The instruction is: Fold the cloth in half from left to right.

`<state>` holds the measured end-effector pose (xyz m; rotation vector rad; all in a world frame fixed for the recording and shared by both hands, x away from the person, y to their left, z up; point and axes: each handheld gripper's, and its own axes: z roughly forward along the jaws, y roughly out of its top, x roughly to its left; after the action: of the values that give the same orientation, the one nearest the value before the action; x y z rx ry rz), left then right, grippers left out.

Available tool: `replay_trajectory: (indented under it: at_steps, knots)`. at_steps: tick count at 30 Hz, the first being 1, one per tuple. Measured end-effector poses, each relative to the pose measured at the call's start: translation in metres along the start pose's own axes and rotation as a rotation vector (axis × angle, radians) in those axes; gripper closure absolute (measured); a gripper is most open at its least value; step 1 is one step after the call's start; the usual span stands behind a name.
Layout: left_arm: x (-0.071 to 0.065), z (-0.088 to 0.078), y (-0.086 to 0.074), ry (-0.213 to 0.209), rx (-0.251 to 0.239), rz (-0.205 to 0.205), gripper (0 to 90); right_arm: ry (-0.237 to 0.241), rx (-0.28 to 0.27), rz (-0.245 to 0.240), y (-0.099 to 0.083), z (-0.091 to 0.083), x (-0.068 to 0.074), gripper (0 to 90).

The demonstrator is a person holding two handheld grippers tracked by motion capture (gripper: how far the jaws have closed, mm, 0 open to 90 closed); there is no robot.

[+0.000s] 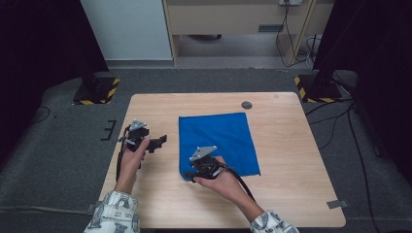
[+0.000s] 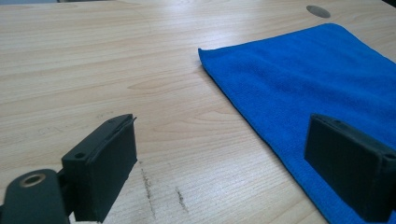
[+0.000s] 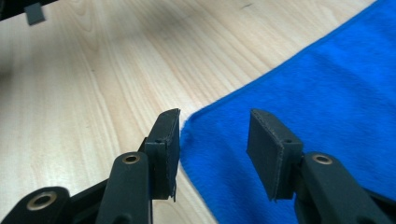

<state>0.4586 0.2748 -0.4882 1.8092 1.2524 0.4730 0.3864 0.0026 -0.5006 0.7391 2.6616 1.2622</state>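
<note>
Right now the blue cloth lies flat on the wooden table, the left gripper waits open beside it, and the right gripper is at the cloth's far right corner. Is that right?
Not quite. The right gripper is at the near left corner of the blue cloth, as the high view shows; its jaws straddle that corner, not yet pinching. The cloth does lie flat on the table, and the left gripper waits open beside it.

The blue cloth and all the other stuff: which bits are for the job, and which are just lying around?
For the job:
blue cloth, flat on the table
right gripper, jaws open astride the cloth's near corner
left gripper, open, beside the cloth

Just there:
grey round cap in the tabletop
cables on the floor
striped stand feet
</note>
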Motion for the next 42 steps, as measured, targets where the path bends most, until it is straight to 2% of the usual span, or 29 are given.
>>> replay_trajectory:
  at_steps: [7, 10, 12, 16, 20, 22, 24, 25, 27, 28, 29, 30, 36, 41, 42]
  knots:
    - [-0.002, 0.002, 0.0, -0.002, 0.007, 0.007, 8.9, 0.032, 0.015, -0.025, -0.001, 0.008, 0.011, 54.9]
    - [-0.003, 0.003, 0.0, -0.004, 0.011, 0.011, 8.9, 0.03, 0.027, -0.02, -0.002, 0.013, 0.015, 52.9]
    - [-0.004, 0.003, 0.0, -0.003, 0.015, 0.015, 8.9, 0.027, 0.032, -0.03, -0.003, 0.017, 0.017, 47.4]
    - [-0.005, 0.004, -0.001, 0.001, 0.019, 0.022, 8.8, 0.021, 0.041, -0.035, -0.004, 0.021, 0.019, 47.7]
    - [-0.005, 0.005, -0.001, -0.009, 0.021, 0.022, 8.9, -0.007, 0.041, -0.045, -0.004, 0.027, 0.02, 55.5]
    - [-0.005, 0.005, -0.001, -0.009, 0.024, 0.025, 8.9, -0.051, 0.057, -0.078, -0.004, 0.03, 0.022, 59.2]
    - [-0.005, 0.005, -0.001, -0.015, 0.018, 0.022, 8.9, -0.05, 0.063, -0.074, -0.004, 0.03, 0.022, 60.2]
    - [-0.005, 0.005, 0.0, -0.021, 0.015, 0.019, 8.9, -0.065, 0.071, -0.081, -0.004, 0.032, 0.023, 62.9]
    - [-0.005, 0.004, 0.0, -0.017, 0.012, 0.022, 8.8, -0.08, 0.07, -0.085, -0.004, 0.033, 0.024, 72.2]
    - [-0.005, 0.004, 0.0, -0.015, 0.011, 0.022, 8.8, -0.079, 0.072, -0.082, -0.004, 0.033, 0.023, 82.0]
    - [-0.005, 0.004, 0.0, -0.015, 0.011, 0.021, 8.8, -0.079, 0.072, -0.082, -0.004, 0.033, 0.023, 82.0]
    - [-0.005, 0.003, 0.001, -0.016, 0.013, 0.019, 8.9, -0.074, 0.064, -0.072, -0.003, 0.033, 0.023, 87.0]
    - [-0.005, 0.003, 0.002, -0.047, -0.007, 0.007, 9.8, -0.065, 0.039, -0.041, -0.002, 0.03, 0.028, 87.8]
    - [-0.007, 0.003, 0.003, -0.041, -0.005, 0.014, 9.8, -0.048, 0.009, -0.024, 0.001, 0.029, 0.039, 88.0]
    - [-0.007, 0.003, 0.004, -0.044, -0.017, 0.006, 9.8, -0.046, -0.006, -0.019, 0.003, 0.029, 0.043, 88.0]
